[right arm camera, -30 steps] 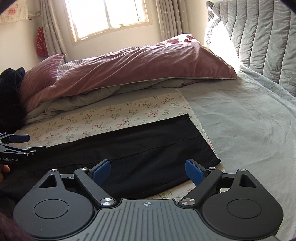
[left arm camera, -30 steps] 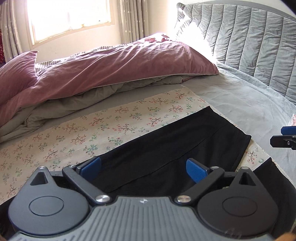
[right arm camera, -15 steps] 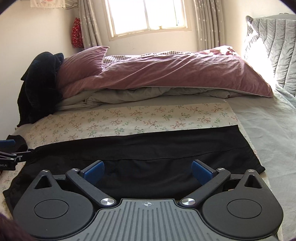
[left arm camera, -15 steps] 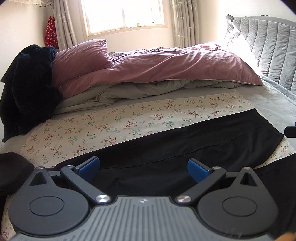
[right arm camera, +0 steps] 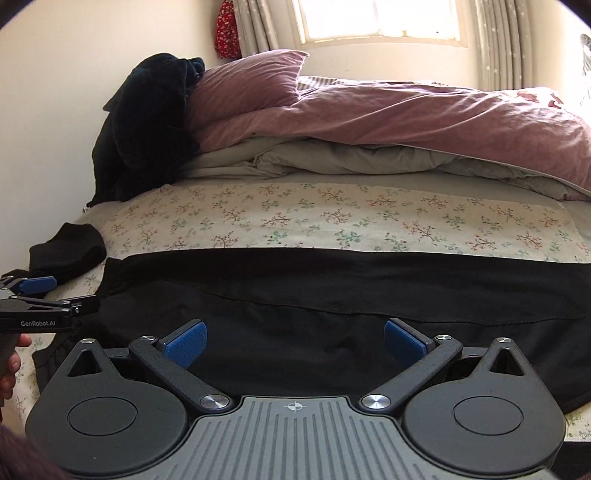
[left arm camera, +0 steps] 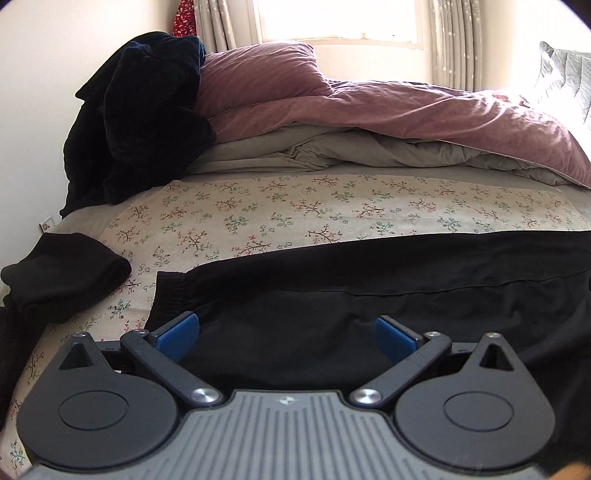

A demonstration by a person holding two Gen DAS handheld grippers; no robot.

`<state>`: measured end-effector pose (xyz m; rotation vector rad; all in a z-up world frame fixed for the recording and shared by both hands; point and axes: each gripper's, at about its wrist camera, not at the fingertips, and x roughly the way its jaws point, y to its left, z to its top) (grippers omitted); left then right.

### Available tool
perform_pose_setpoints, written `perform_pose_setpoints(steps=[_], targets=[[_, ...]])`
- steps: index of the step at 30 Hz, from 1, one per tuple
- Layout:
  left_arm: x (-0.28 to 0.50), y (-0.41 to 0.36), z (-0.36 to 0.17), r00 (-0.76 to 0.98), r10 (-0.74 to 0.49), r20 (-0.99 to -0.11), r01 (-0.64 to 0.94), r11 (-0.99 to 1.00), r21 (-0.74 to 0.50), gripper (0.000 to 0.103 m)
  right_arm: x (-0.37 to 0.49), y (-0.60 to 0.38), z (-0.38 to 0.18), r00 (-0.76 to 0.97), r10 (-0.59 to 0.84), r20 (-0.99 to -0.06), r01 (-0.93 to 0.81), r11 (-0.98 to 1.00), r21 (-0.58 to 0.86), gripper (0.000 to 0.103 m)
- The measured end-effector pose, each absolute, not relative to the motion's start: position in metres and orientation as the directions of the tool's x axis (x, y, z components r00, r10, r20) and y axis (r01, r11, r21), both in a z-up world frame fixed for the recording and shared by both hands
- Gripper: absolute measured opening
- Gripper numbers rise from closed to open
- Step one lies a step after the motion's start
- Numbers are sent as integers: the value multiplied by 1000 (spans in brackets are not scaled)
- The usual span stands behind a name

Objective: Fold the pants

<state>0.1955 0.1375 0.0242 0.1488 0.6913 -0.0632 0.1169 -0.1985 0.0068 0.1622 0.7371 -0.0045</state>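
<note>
sunlit bedroom: a window (left arm camera: 340, 18) with pale curtains sat behind a bed (left arm camera: 576, 218) whose near half carried a floral sheet (left arm camera: 295, 210). a mauve duvet (left arm camera: 424, 114) and mauve pillow (left arm camera: 258, 74) were heaped over grey bedding along the far side, and a dark bundle of clothes (left arm camera: 140, 110) slumped against the wall at the left. a smaller folded black garment (left arm camera: 62, 280) lay near the bed's left edge.

the black pants (left arm camera: 369, 295) lay flat across the near part of the floral sheet, running left to right, with the gathered waistband (left arm camera: 170, 295) at the left end and a long seam or folded edge running along their length. they looked already doubled lengthwise, so the next fold would probably bring one end over the other.

the left gripper (left arm camera: 286, 334) hung over the waistband end with its blue fingers (left arm camera: 177, 332) well apart and nothing pinched between them. the right gripper (right arm camera: 293, 339) hung over the middle of the pants; its fingers (right arm camera: 184, 343) had just been opening and stood wide apart, with only fabric lying below them, not gripped. the left gripper also showed at the left edge of the right wrist view, a person's hand (right arm camera: 9, 365) on its handle.

the risks from here, as i judged them: soft cloth could let the fingers catch only the top layer, so the doubled legs would slide apart when lifted; a pinch might also gather the floral sheet underneath and drag it along; uneven lifting by the two hands would skew the fold.
</note>
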Motion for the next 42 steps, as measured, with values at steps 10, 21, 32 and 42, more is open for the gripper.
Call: perform_pose_setpoints(steps=[10, 21, 32, 42], targets=[[223, 170, -44, 701, -52, -711, 27, 999, -46, 103, 189, -154, -37, 674, 116, -730, -117, 992, 49, 103], [233, 174, -69, 666, -108, -738, 51, 994, -100, 103, 273, -97, -76, 625, 126, -770, -331, 937, -116, 103], [234, 187, -68, 656, -154, -739, 39, 985, -170, 103, 349, -78, -93, 612, 74, -787, -429, 867, -252, 103], [238, 190, -71, 653, -138, -744, 38, 988, -150, 103, 406, -94, -116, 502, 41, -864, -444, 869, -217, 90]])
